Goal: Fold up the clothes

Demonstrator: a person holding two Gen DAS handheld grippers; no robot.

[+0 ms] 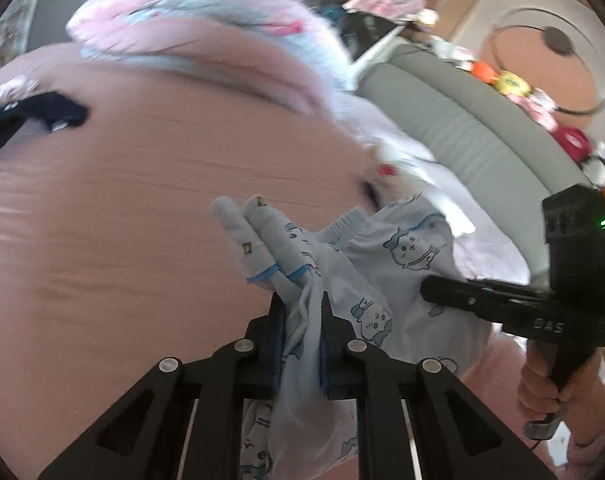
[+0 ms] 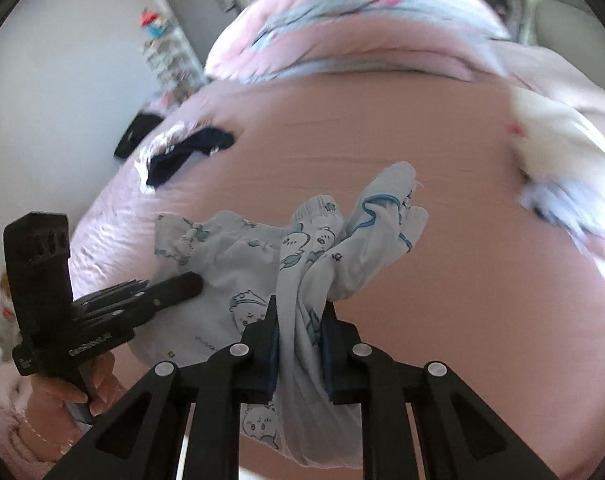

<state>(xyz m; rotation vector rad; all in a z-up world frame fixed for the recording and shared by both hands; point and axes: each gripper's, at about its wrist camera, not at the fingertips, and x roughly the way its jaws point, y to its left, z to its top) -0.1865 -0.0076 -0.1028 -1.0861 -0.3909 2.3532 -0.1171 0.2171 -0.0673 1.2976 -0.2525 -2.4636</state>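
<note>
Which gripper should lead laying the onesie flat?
Right, probably: right gripper and left gripper both clamp the onesie, but pink sheet opens ahead of the right, with the footed legs just beyond it.

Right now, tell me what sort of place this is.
Most likely a bedroom. The light blue printed garment is being handled over a bed with a pink sheet, a rolled pink and blue quilt lies at the far end, and a padded grey headboard runs alongside.
</note>
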